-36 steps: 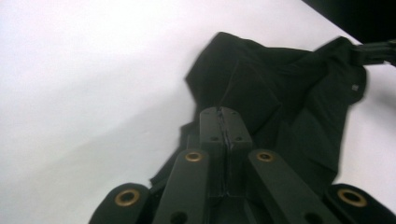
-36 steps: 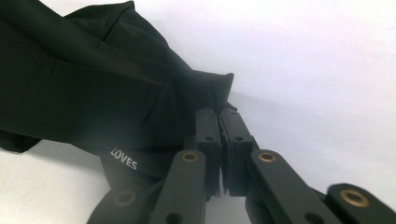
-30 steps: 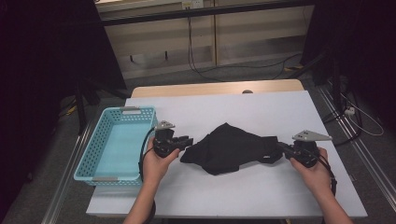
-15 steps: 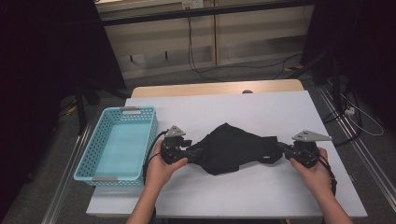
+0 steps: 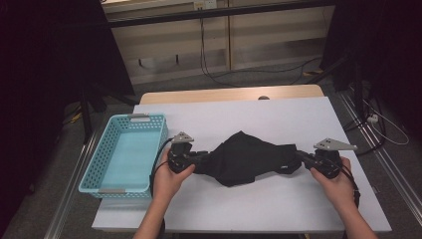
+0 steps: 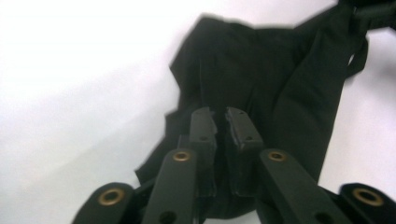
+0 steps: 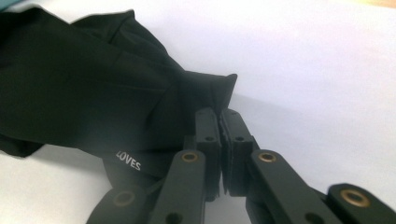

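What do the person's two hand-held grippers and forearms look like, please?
Each hand-held gripper, left and right, is black, with a grey three-cornered plate on top and a black cable trailing toward the wrist. Up close, the jaws are flat black bars joined by brass-coloured rivets. The forearms show no sleeves.

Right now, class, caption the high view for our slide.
Two hand-held grippers pinch opposite ends of a crumpled black cloth garment beside a turquoise plastic basket.

The place was a lab-type recording bay. A white-covered table point(image 5: 298, 119) stood on grey carpet point(image 5: 239, 82), with dark curtains point(image 5: 45, 59) at 9 and 3 o'clock, loose cables point(image 5: 219, 74) at 12 o'clock, and floor rails point(image 5: 383, 154).
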`<act>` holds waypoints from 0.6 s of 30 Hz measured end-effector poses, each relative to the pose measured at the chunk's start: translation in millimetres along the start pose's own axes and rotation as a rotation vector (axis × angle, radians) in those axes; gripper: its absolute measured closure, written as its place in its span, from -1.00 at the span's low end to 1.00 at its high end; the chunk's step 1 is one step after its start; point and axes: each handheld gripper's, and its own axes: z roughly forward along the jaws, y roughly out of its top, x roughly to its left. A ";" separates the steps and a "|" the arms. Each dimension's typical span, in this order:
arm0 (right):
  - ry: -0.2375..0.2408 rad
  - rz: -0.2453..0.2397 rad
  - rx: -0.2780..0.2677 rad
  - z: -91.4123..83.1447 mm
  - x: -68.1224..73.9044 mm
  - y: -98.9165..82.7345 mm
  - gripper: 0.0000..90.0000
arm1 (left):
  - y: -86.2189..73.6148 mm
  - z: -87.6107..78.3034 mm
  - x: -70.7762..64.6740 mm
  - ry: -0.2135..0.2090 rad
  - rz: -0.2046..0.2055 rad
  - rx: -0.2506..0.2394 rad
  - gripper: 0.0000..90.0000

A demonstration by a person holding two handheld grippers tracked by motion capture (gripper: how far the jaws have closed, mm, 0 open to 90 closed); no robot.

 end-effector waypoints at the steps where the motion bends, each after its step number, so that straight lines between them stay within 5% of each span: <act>1: 0.004 0.002 -0.007 -0.8 -0.4 0.4 0.94 | 1.5 -4.0 1.4 0.000 -0.010 -0.018 0.85; 6: 0.012 0.019 -0.029 -3.6 -0.5 2.9 0.94 | 1.7 -14.2 6.5 -0.011 -0.034 -0.045 1.00; 12: 0.011 0.006 -0.016 -0.7 2.6 2.6 0.94 | -3.9 -2.3 0.6 -0.012 0.005 -0.030 0.29; 18: 0.013 -0.002 -0.011 0.1 3.8 2.5 0.94 | -7.7 14.6 -8.7 0.006 0.072 0.032 0.08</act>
